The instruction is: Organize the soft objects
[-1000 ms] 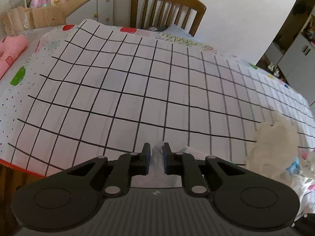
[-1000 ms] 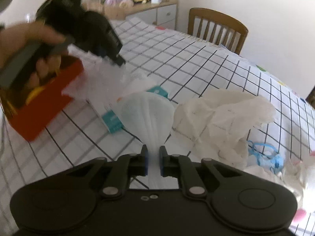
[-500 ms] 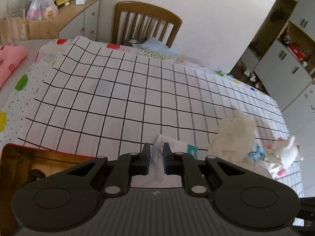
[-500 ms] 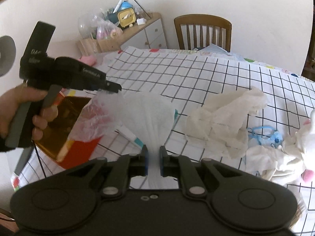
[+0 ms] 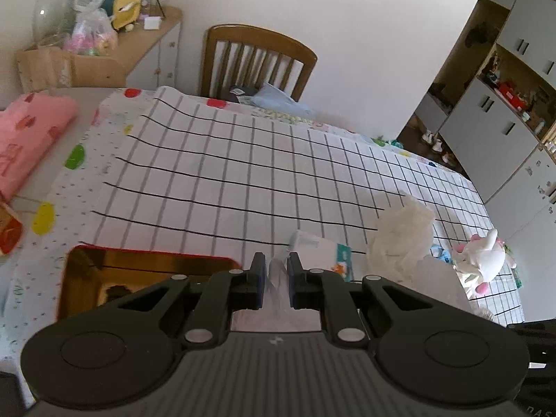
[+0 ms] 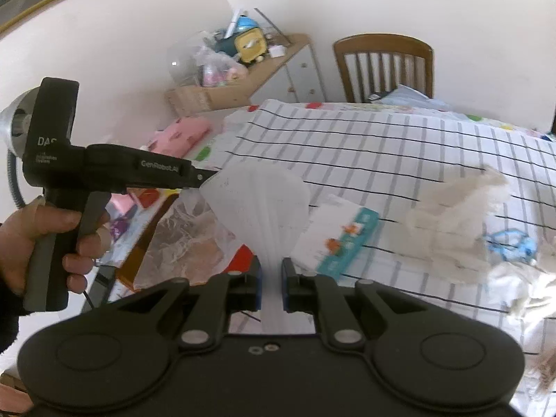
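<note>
Both grippers, left gripper (image 6: 205, 177) and right gripper (image 6: 271, 279), are pinching one thin plastic bag (image 6: 259, 205), stretching it (mouth sagging) above the red box (image 5: 139, 274) at the table's near edge.

a lived-in home dining room: grid-pattern tablecloth (image 5: 243, 180) over a table, wooden chair (image 5: 257, 59) against a plain wall, low sideboard (image 5: 153, 45) heaped with toys and bags, white cupboards (image 5: 493, 128), plush toy (image 5: 483, 253).
</note>
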